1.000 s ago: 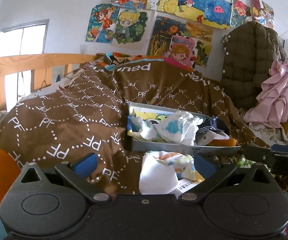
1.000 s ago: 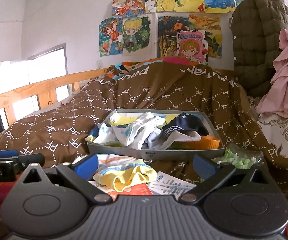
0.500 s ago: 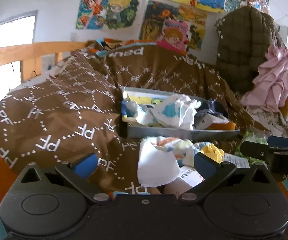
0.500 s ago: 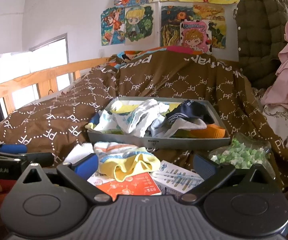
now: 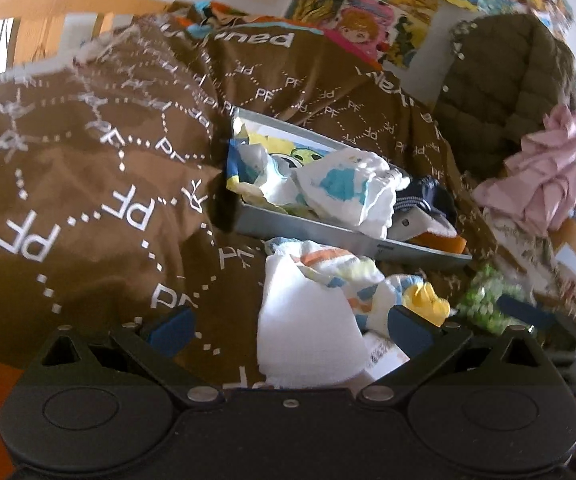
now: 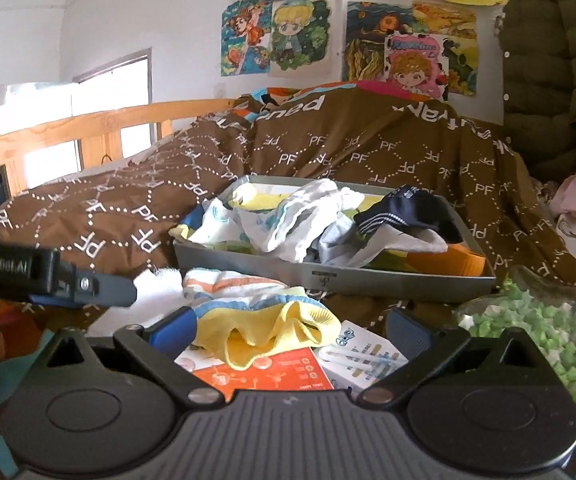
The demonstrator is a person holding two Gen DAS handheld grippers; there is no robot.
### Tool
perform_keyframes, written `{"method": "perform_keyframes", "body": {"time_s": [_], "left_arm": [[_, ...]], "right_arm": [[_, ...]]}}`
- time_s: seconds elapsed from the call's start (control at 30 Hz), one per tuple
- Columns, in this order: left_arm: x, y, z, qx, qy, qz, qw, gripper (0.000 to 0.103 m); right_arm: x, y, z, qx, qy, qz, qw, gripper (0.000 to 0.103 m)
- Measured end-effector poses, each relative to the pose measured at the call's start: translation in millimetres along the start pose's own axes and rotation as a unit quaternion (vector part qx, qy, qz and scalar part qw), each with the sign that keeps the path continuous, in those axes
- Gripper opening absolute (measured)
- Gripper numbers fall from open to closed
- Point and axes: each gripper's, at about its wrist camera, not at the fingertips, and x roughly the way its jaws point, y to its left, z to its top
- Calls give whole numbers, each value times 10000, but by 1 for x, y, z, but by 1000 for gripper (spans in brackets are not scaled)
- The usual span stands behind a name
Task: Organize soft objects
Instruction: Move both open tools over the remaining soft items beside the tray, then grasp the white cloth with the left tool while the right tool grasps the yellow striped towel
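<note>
I have both grippers hovering low over a bed covered by a brown quilt printed with white "PF" letters. My left gripper has its blue-padded fingers spread wide, with nothing between them; below the gap lies a white cloth at the near left end of a small heap of garments. My right gripper is also spread wide and empty, its fingers flanking a crumpled yellow garment with a pale blue trim, which rests partly on an orange leaflet and beside a white printed box.

Just beyond the yellow piece, a striped white and orange cloth sits touching it, close against the near wall of a grey tray. The tray lies farther back on the quilt, and it is heaped with soft things: a white garment with blue print, a dark navy striped sock toward the right, and something orange at the right corner.

To the right of the tray, near my right gripper, is a clear bag of green and white bits. An olive puffer jacket hangs at the far right, with a pink garment bundled below it. Cartoon pictures cover the far wall, and a wooden rail runs along the left.

In the right wrist view, the left gripper's finger reaches in from the left edge, its tip just beside the white cloth.
</note>
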Motion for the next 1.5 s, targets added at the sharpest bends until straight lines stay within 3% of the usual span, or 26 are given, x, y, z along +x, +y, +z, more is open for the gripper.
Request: {"method": "perform_keyframes", "body": {"time_s": [0.33, 0.6, 0.73, 0.87, 0.93, 1.03, 1.1, 1.23, 1.3, 1.5], "left_arm": [[21, 16, 3, -421, 129, -347, 9984, 83], [26, 26, -2, -576, 67, -453, 9973, 47], [26, 29, -6, -595, -4, -448, 9972, 36], [27, 28, -10, -520, -42, -427, 9977, 19], [27, 27, -10, -469, -34, -450, 9979, 16], [27, 25, -10, -415, -47, -494, 9979, 8], [27, 24, -11, -372, -50, -512, 9980, 6], [27, 22, -12, -325, -69, -515, 9981, 5], [26, 23, -12, -341, -97, -519, 9980, 4], [24, 22, -12, -387, -157, -511, 9978, 3]], "right_arm": [[22, 8, -1, -310, 68, 215, 9993, 102], [33, 13, 2, -423, 140, 354, 9984, 93], [34, 12, 1, -339, 202, 433, 9983, 89], [36, 13, 2, -291, 258, 506, 9980, 84], [36, 13, 2, -221, 306, 571, 9977, 80], [35, 13, 2, -187, 337, 634, 9972, 73], [34, 15, 3, -184, 349, 672, 9970, 58], [34, 18, 3, -168, 365, 749, 9964, 40], [34, 19, 3, -125, 378, 766, 9963, 21], [30, 21, 3, -159, 269, 646, 9974, 12]]}}
